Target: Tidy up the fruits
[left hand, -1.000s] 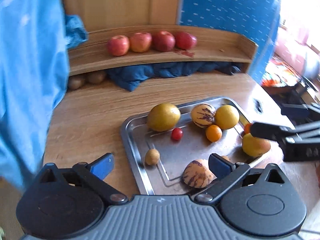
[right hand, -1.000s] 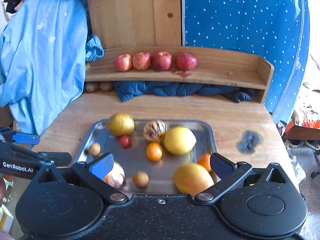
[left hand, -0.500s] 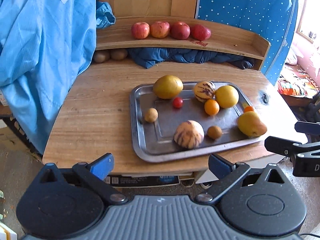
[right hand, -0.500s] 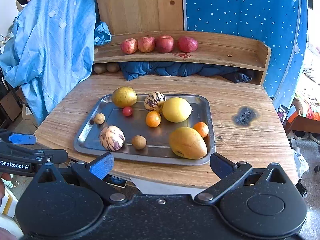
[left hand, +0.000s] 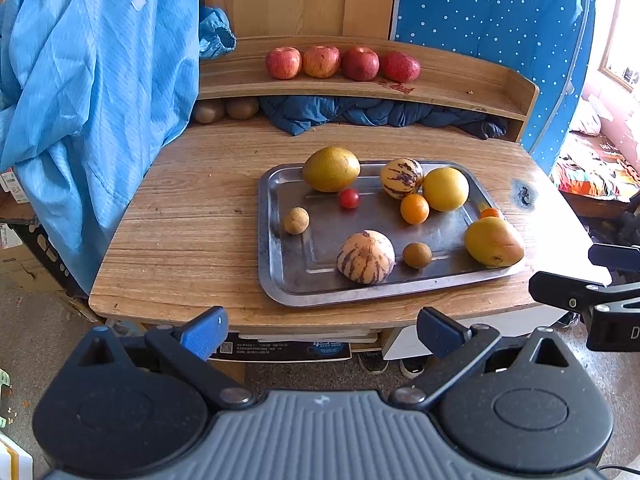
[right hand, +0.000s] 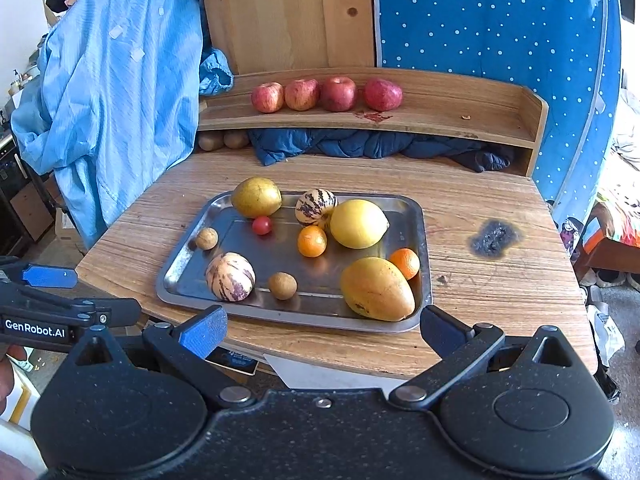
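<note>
A metal tray (left hand: 280, 280) (right hand: 188, 256) on the wooden table holds several fruits: a mango (left hand: 494, 242) (right hand: 376, 288), a yellow lemon-like fruit (left hand: 445, 189) (right hand: 358, 224), two striped melons (left hand: 366, 256) (right hand: 230, 276), a greenish pear-like fruit (left hand: 331, 169) (right hand: 256, 197), oranges (left hand: 415, 209) (right hand: 312, 241), a cherry tomato (left hand: 349, 198) (right hand: 262, 225) and small brown fruits (left hand: 296, 220) (right hand: 282, 285). Several red apples (left hand: 342, 63) (right hand: 326, 94) line the back shelf. My left gripper (left hand: 320, 330) and right gripper (right hand: 322, 328) are open and empty, held off the table's front edge.
A blue coat (left hand: 92, 92) (right hand: 116, 92) hangs at the left. Dark blue cloth (left hand: 360, 114) (right hand: 360, 146) and two brown fruits (left hand: 226, 110) (right hand: 222, 140) lie under the shelf. A dark burn mark (right hand: 494, 238) is on the table at the right.
Both grippers have pulled back and up from over the tray to beyond the table's front edge. The fruits have not moved.
</note>
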`<state>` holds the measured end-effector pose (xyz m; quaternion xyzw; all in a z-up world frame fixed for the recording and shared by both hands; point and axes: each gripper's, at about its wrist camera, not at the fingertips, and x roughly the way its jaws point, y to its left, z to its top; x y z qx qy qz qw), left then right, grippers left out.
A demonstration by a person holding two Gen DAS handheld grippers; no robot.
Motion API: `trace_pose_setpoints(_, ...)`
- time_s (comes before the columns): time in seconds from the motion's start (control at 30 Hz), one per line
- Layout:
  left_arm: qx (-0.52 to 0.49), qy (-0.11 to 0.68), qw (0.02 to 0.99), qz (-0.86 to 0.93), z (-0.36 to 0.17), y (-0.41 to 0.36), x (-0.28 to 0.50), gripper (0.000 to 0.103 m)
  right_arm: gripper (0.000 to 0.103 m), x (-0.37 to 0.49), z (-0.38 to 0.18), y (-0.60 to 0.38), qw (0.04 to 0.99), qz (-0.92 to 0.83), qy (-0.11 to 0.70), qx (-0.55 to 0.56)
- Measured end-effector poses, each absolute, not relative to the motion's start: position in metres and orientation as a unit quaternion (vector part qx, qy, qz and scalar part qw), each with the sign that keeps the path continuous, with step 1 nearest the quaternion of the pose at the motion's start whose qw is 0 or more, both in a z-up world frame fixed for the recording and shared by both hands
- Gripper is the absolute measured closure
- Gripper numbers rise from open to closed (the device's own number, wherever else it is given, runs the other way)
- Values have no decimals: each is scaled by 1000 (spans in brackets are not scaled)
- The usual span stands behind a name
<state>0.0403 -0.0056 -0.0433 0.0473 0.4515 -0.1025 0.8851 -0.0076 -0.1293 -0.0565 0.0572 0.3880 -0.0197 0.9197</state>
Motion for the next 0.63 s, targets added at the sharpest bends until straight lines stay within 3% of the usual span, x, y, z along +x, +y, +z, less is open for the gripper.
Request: trace_pose_setpoints(0.63, 30, 455, 885, -94, -42, -8, 50, 1, 1, 0, -62, -135, 915, -18, 398, 67)
